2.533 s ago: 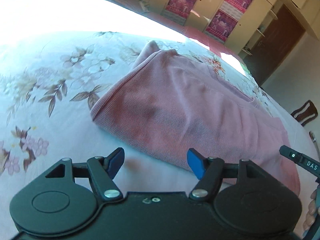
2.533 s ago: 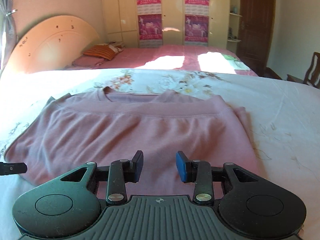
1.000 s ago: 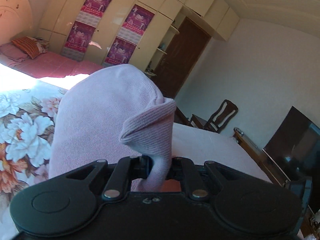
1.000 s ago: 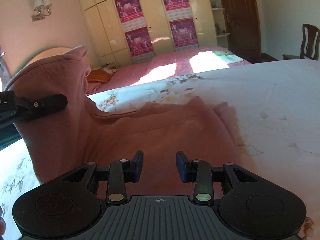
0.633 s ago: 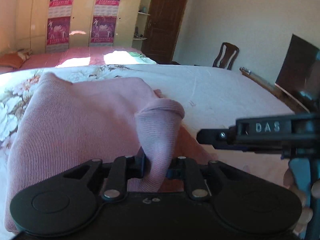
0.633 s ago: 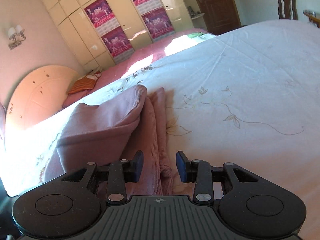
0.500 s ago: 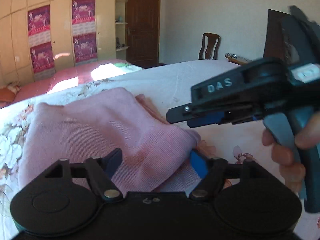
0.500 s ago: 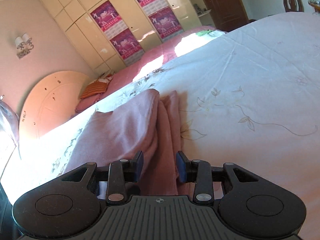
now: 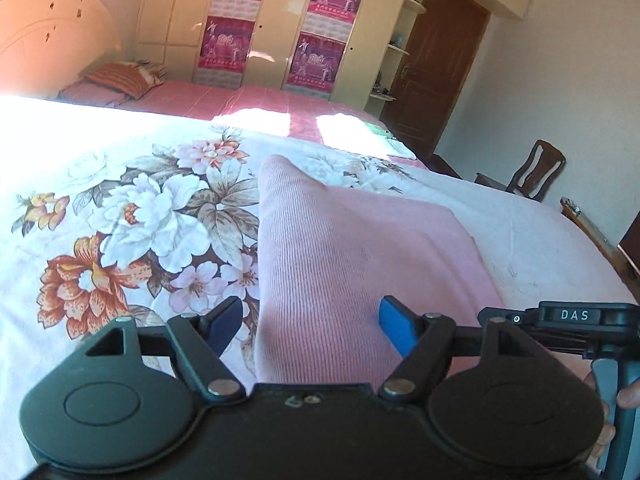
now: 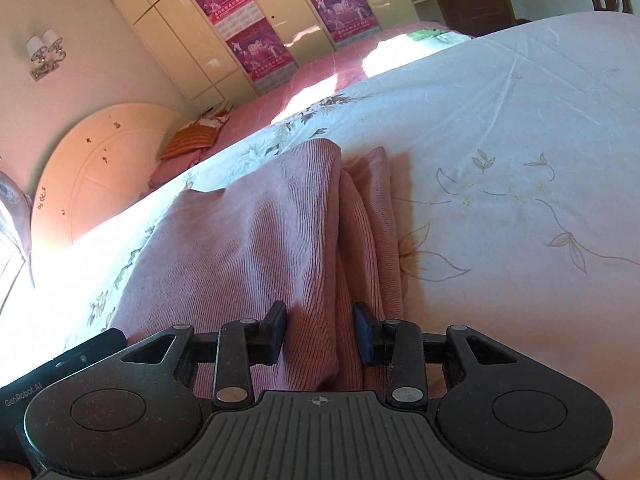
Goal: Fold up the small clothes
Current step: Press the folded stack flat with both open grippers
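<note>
Hovering over a folded pink top (image 9: pixel 360 264) on the bed (image 9: pixel 120 208); left tongs (image 9: pixel 310 322) wide open, right tongs (image 10: pixel 320 330) part open, both empty; next, likely another fold or smoothing.

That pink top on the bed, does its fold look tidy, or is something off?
Slightly off. In the right wrist view the pink top lies folded on the floral bedspread, but the upper flap stops short of the right edge, so lower layers stick out as an uneven ridged strip. Both grippers, left and right, are open.
</note>
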`<state>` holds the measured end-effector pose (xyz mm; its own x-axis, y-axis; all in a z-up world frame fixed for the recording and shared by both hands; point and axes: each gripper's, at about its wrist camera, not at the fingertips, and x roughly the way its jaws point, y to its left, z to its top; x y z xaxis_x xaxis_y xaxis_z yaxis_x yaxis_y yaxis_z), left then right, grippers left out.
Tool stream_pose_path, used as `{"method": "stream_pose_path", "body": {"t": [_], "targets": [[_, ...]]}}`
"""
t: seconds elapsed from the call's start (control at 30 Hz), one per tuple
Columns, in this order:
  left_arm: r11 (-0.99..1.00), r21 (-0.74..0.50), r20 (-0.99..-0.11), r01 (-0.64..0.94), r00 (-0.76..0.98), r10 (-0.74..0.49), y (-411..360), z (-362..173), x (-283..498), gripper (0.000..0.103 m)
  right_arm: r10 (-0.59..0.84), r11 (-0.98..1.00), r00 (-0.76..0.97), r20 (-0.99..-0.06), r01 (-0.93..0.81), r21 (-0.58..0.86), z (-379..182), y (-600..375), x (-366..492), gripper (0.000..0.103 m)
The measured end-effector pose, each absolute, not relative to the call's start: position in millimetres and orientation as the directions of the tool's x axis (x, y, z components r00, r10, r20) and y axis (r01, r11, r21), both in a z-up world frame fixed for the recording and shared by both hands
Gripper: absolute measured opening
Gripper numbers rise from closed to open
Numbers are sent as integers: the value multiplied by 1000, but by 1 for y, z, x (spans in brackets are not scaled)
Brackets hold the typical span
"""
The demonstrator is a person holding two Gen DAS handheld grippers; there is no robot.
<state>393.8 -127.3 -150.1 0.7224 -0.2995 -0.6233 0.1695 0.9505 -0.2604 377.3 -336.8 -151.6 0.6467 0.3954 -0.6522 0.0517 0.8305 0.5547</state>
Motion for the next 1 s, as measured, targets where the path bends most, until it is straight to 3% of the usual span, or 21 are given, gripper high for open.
{"method": "stream_pose_path", "body": {"t": [0.1, 0.13, 0.4, 0.6, 0.7, 0.77, 1.0], "targets": [[951, -256, -622, 171, 724, -298, -124, -151, 393, 75, 426, 816, 628, -651, 44, 577, -152, -335, 386, 32], [950, -259, -623, 172, 722, -301, -123, -153, 390, 75, 447, 809, 616, -649, 31, 587, -151, -334, 387, 9], [931, -280, -595, 236, 718, -361, -136, -143, 385, 74, 370, 860, 709, -600, -17, 510, -111, -349, 354, 8], [948, -167, -620, 272, 718, -316, -157, -157, 374, 75, 290, 907, 656, -697, 44, 419, -148, -348, 341, 8], [949, -115, -624, 295, 721, -300, -160, -156, 372, 74, 262, 916, 666, -698, 56, 397, -145, -343, 339, 14], [946, -154, -630, 287, 708, -317, -153, -149, 375, 73, 269, 906, 667, -695, 69, 417, -139, -347, 338, 29], [931, -212, -576, 298, 732, -365, -144, -119, 392, 73, 240, 897, 713, -658, 96, 431, -115, -357, 370, 29]]}}
